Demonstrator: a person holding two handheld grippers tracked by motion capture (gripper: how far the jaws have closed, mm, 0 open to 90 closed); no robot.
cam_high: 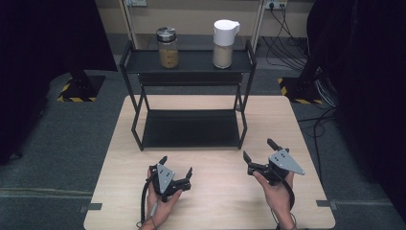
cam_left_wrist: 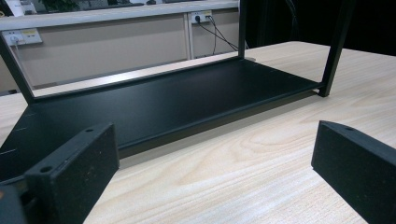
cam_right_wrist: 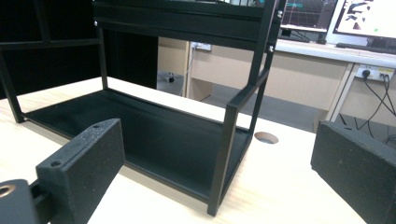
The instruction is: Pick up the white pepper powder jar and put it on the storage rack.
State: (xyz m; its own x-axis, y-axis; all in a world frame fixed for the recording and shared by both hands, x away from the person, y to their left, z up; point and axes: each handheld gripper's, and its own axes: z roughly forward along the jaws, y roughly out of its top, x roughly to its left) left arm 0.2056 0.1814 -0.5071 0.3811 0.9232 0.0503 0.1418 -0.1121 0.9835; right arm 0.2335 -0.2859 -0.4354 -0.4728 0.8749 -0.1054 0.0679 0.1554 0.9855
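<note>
A black two-tier metal rack (cam_high: 191, 127) stands at the back middle of the light wooden table (cam_high: 215, 201). On its top shelf are a glass jar (cam_high: 167, 48) with a silver lid and a white-lidded container (cam_high: 224, 44), both holding a tan filling. My left gripper (cam_high: 176, 168) is open near the front left, held in a hand. My right gripper (cam_high: 258, 150) is open at the front right. The left gripper view looks at the rack's lower shelf (cam_left_wrist: 163, 102) between open jaws. The right gripper view faces the rack's right corner post (cam_right_wrist: 226, 154).
A round cable hole (cam_right_wrist: 267, 137) is in the tabletop behind the rack. Dark curtains and stands with hazard-striped bases (cam_high: 76, 91) flank the table. Cables (cam_high: 287, 43) and wall sockets lie beyond. Bare tabletop lies between the grippers and the rack.
</note>
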